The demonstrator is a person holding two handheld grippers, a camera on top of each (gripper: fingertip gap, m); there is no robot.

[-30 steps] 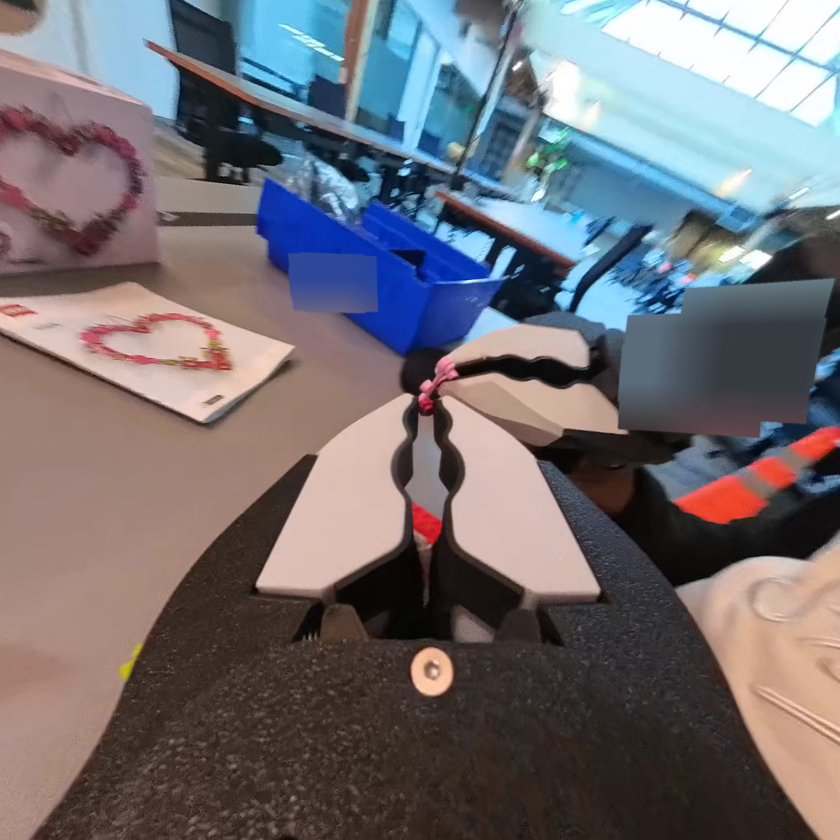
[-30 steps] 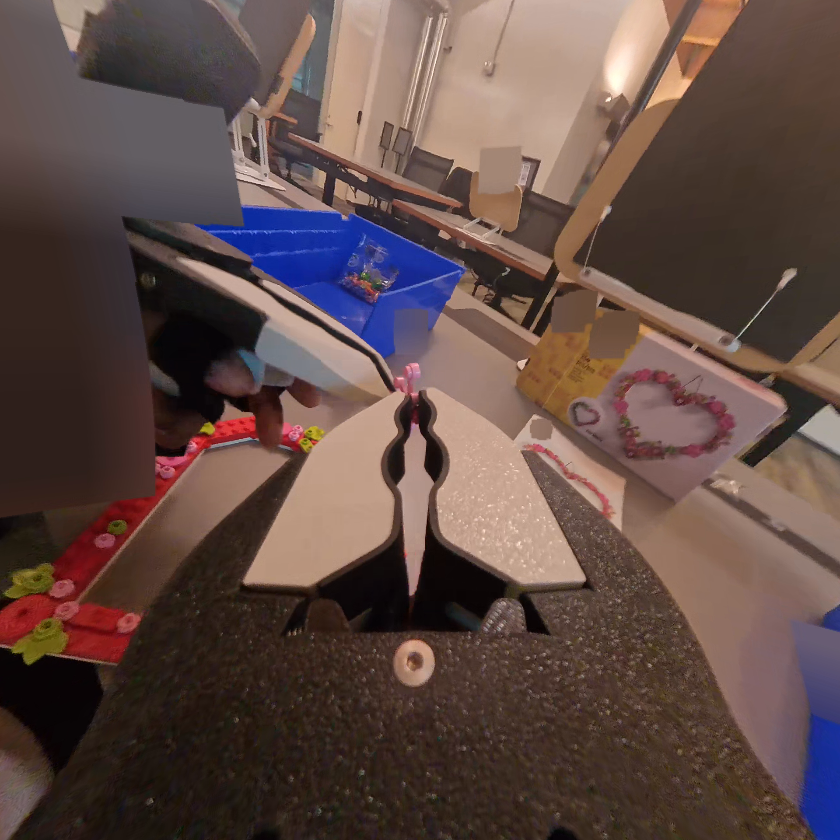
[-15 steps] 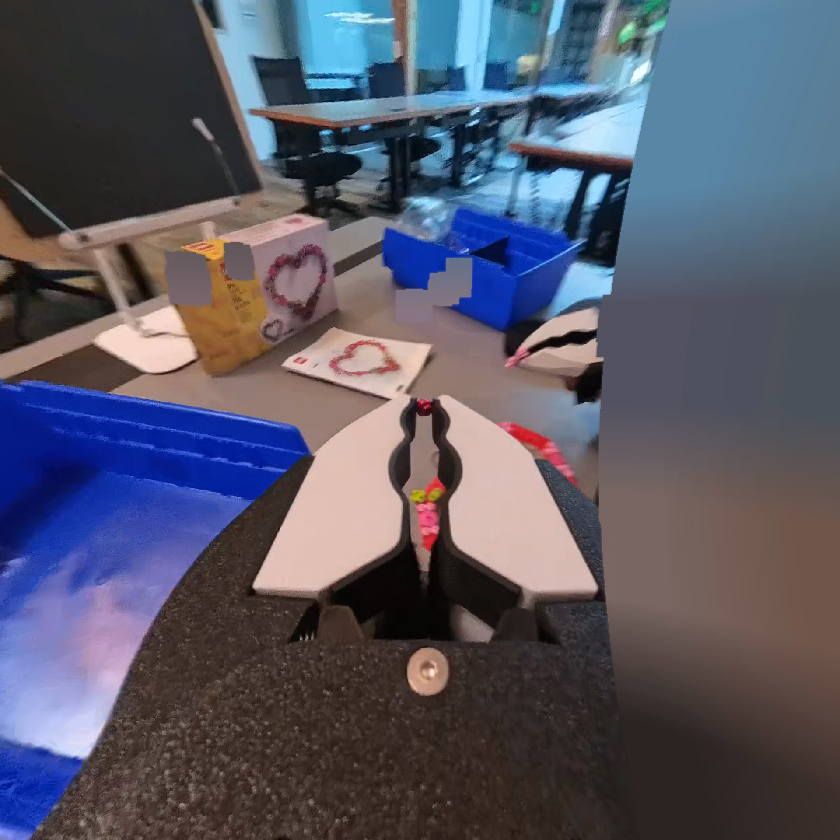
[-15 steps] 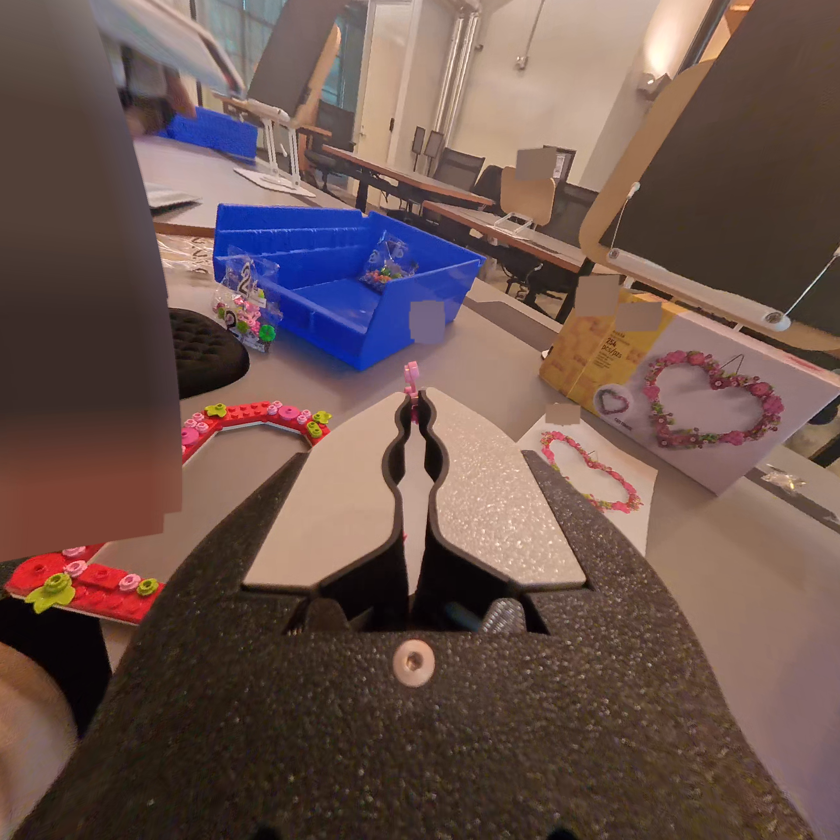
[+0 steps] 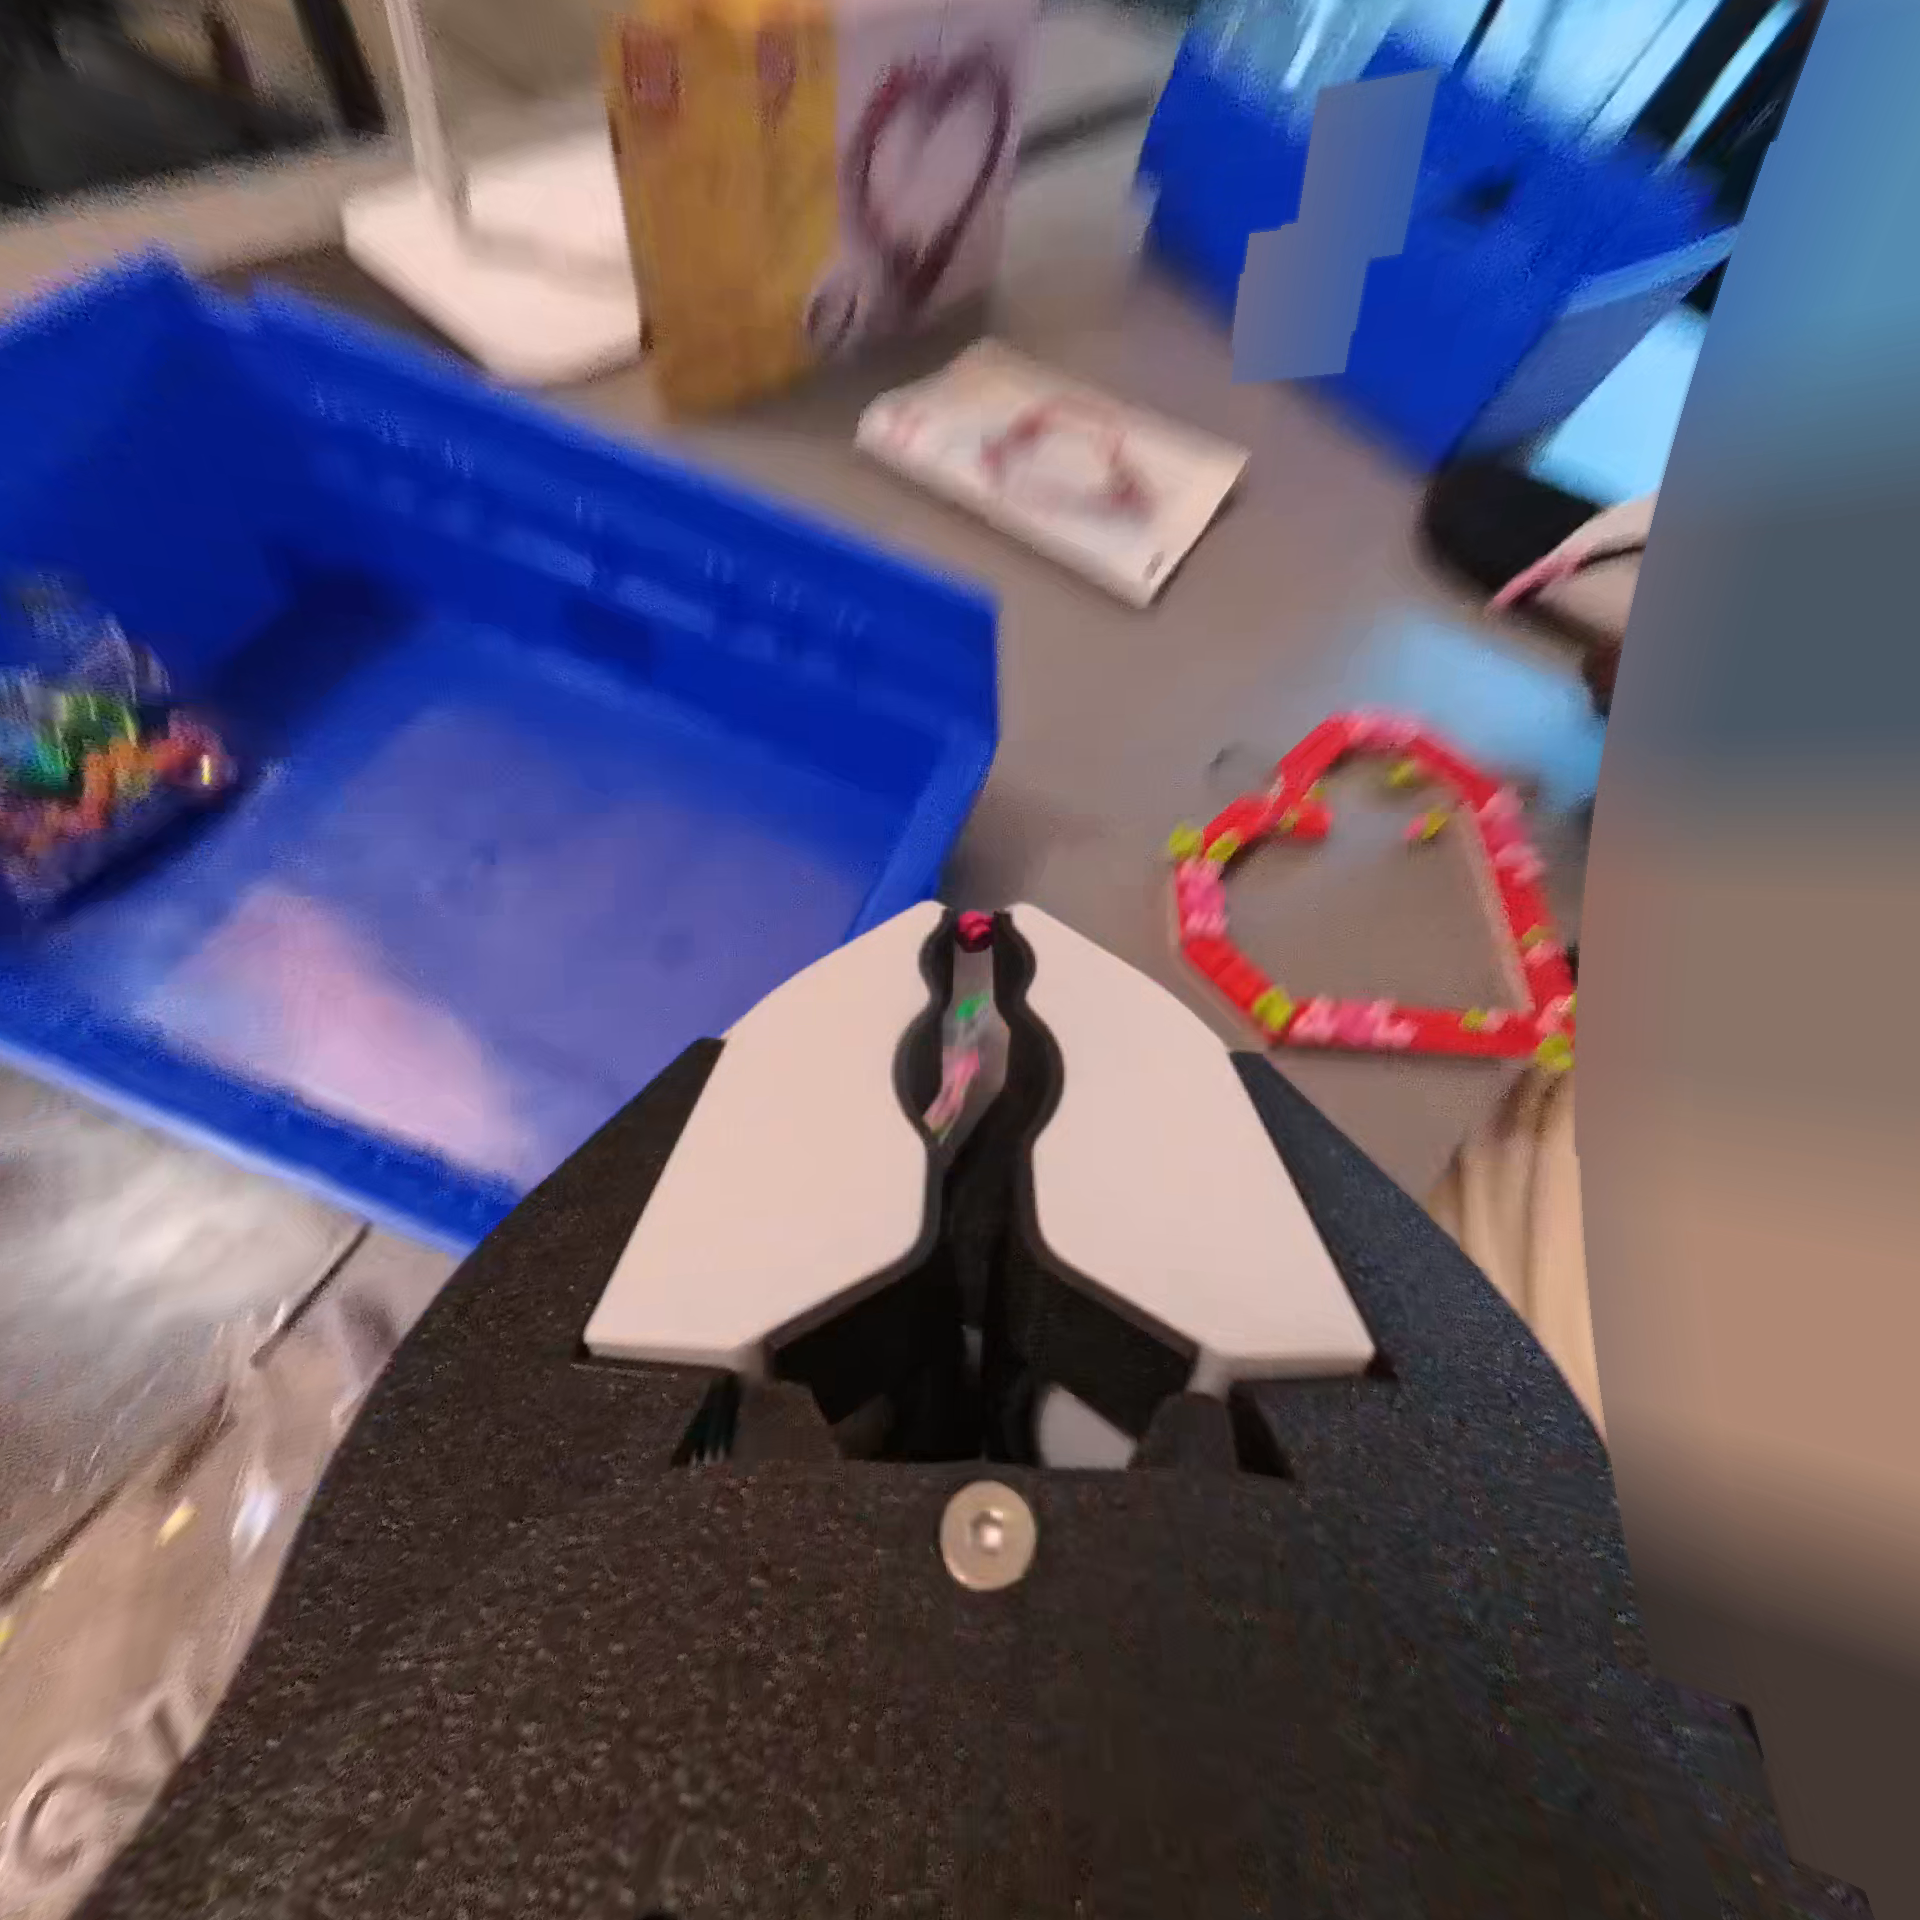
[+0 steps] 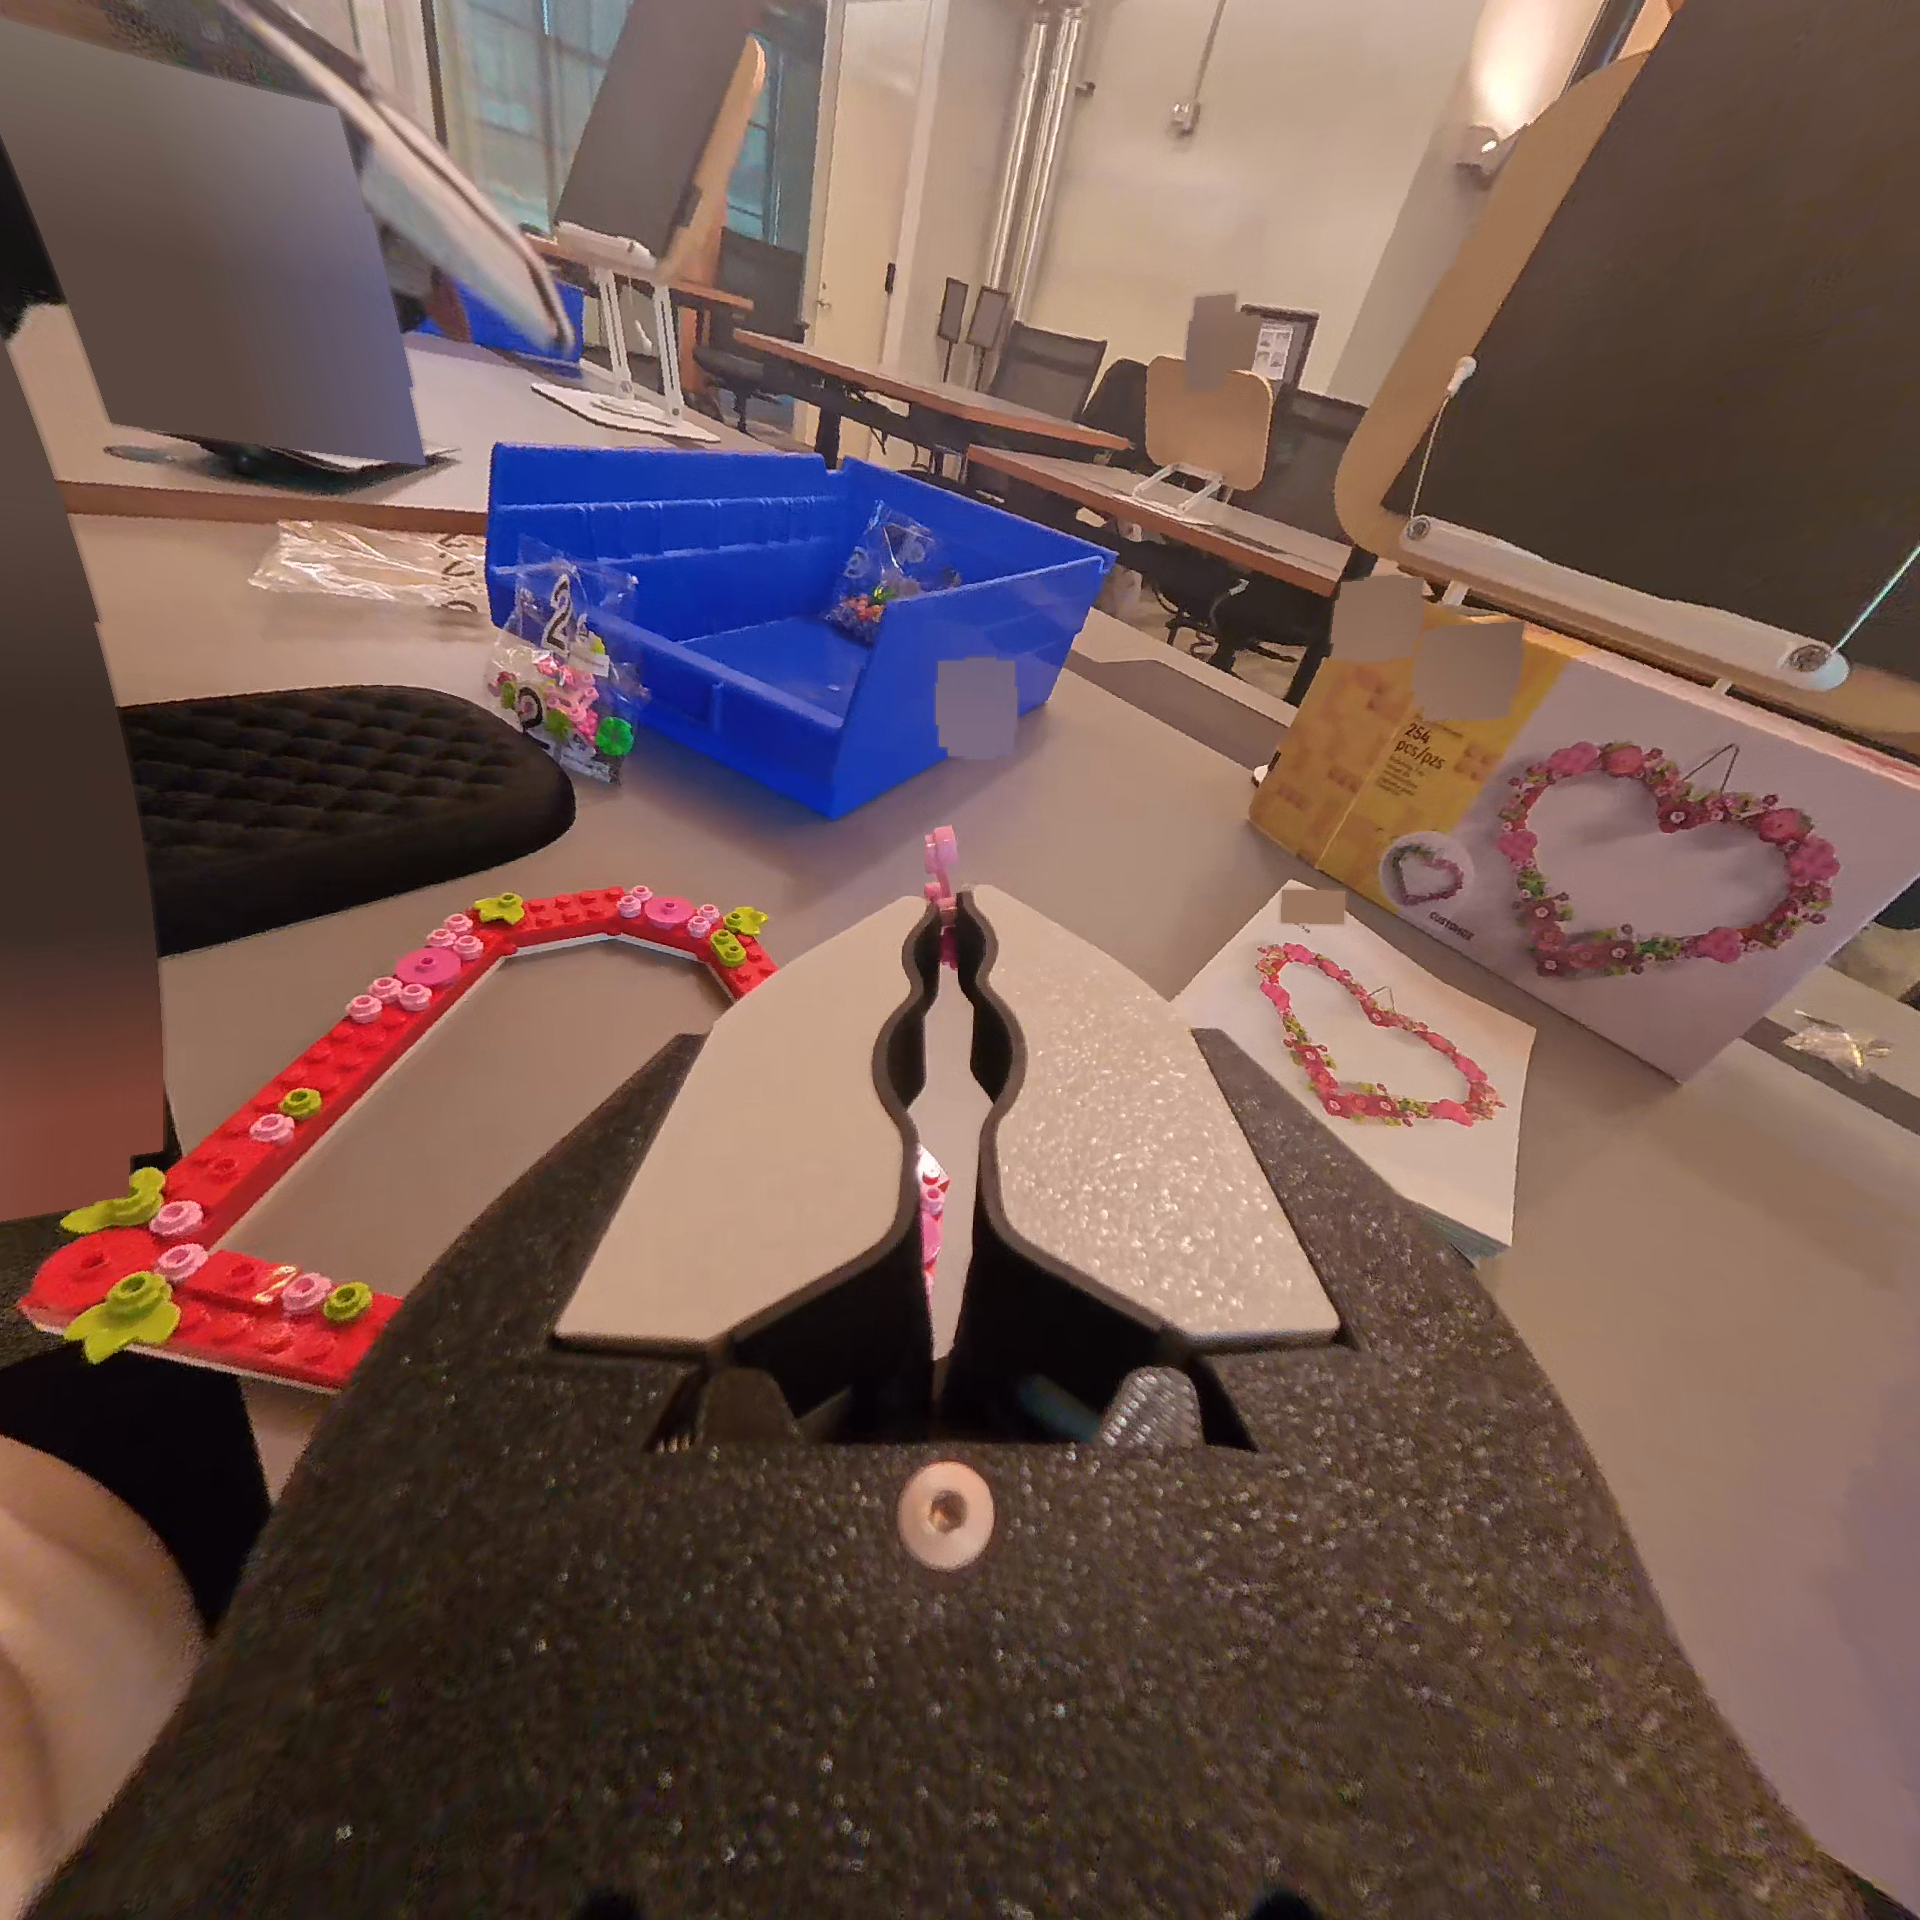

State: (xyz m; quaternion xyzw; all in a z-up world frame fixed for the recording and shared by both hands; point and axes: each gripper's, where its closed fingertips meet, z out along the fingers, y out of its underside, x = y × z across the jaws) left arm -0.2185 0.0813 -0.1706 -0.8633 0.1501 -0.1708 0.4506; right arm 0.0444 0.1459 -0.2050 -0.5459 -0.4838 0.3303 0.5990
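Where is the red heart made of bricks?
In the right wrist view, the red heart frame lies flat on the grey table, left of the right gripper, before the blue bin.

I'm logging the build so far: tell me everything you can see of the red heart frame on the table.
The heart frame is an open heart outline of red studded plastic bricks over a thin white layer, lying flat on the grey table. Small pink flower studs and lime green leaf pieces dot its top. Its middle is open, showing the table. The right gripper hides one part of it. Nothing else visibly touches it.

Office rm, long desks, chairs, cream walls
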